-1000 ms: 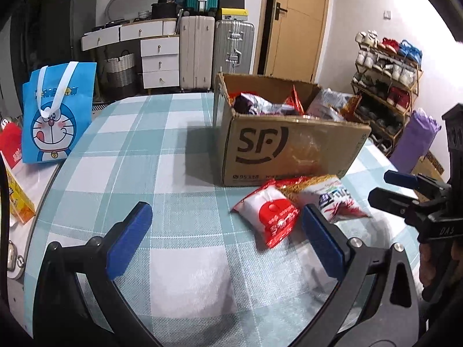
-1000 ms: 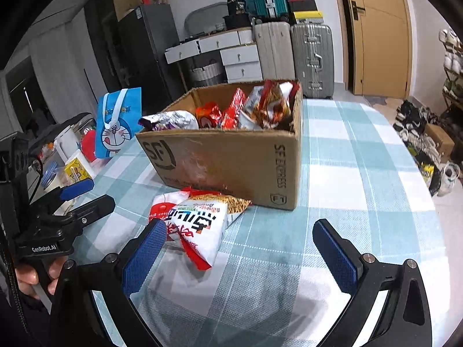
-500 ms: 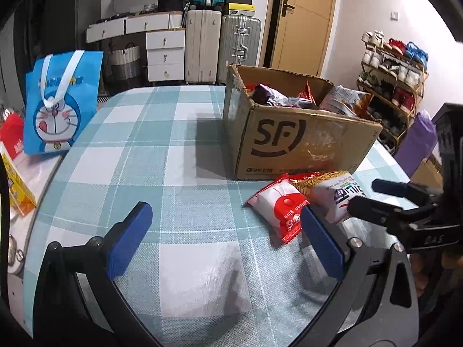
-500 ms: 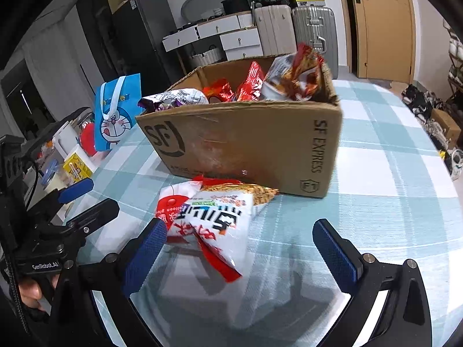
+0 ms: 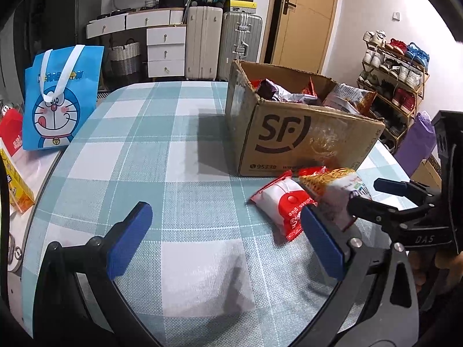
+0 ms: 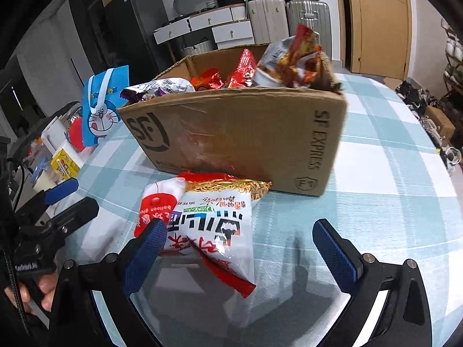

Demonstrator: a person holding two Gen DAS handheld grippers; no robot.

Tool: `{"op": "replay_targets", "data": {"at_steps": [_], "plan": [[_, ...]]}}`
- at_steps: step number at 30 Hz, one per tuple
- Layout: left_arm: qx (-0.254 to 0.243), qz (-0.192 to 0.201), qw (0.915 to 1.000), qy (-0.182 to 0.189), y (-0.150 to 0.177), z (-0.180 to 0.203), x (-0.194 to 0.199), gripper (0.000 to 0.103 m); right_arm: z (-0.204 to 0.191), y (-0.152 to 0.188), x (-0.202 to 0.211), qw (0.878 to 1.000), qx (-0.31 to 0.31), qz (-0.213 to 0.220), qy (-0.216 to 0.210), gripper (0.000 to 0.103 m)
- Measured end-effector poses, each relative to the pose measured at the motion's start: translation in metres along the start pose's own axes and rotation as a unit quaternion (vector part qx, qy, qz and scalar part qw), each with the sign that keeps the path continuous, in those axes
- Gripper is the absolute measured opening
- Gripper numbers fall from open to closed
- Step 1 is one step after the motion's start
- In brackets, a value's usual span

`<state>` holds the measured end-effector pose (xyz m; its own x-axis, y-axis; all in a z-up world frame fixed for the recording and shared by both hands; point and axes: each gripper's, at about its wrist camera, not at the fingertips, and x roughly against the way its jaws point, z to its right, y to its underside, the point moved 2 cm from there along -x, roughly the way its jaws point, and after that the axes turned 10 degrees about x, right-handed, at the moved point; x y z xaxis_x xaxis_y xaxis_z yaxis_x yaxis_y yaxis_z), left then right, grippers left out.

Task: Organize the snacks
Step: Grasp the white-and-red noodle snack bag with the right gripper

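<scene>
A cardboard SF box (image 5: 301, 141) (image 6: 240, 133) stuffed with snack bags stands on the checked tablecloth. In front of it lie two packs: a white noodle bag (image 6: 214, 231) (image 5: 338, 190) resting partly on a red-and-white pack (image 5: 285, 205) (image 6: 157, 205). My right gripper (image 6: 240, 244) is open low over the table, its fingers straddling the near end of the noodle bag without clamping it. My left gripper (image 5: 222, 231) is open over bare cloth, left of both packs, holding nothing.
A blue Doraemon bag (image 5: 60, 101) stands at the table's left edge beside a yellow box (image 5: 16, 185) and red items. Suitcases, drawers and a door line the back wall; a shoe rack (image 5: 396, 81) stands at the right. A hand (image 6: 26, 297) grips the left tool.
My right gripper has moved forward and down until its open fingers straddle the noodle bag. The left gripper has drifted a little closer to the box. Both stay open.
</scene>
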<state>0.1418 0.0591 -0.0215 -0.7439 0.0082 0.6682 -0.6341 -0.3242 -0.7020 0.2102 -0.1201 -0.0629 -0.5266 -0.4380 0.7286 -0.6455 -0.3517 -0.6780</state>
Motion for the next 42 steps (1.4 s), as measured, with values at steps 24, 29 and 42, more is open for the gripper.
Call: {"op": "replay_targets", "data": {"at_steps": [24,29,42], "plan": [[0.008,-0.008,0.9999,0.010,0.001,-0.002,0.000,0.102,-0.012,0.002,-0.015,0.996,-0.019,-0.007,-0.091,0.071],[0.012,-0.014,0.9997,0.015,0.002,-0.002,-0.002,0.102,-0.016,0.002,-0.006,0.995,-0.015,0.008,-0.101,0.050],[0.007,-0.050,0.9985,0.022,0.012,0.019,-0.022,0.102,0.002,0.016,0.038,0.995,0.008,0.043,-0.092,0.049]]}}
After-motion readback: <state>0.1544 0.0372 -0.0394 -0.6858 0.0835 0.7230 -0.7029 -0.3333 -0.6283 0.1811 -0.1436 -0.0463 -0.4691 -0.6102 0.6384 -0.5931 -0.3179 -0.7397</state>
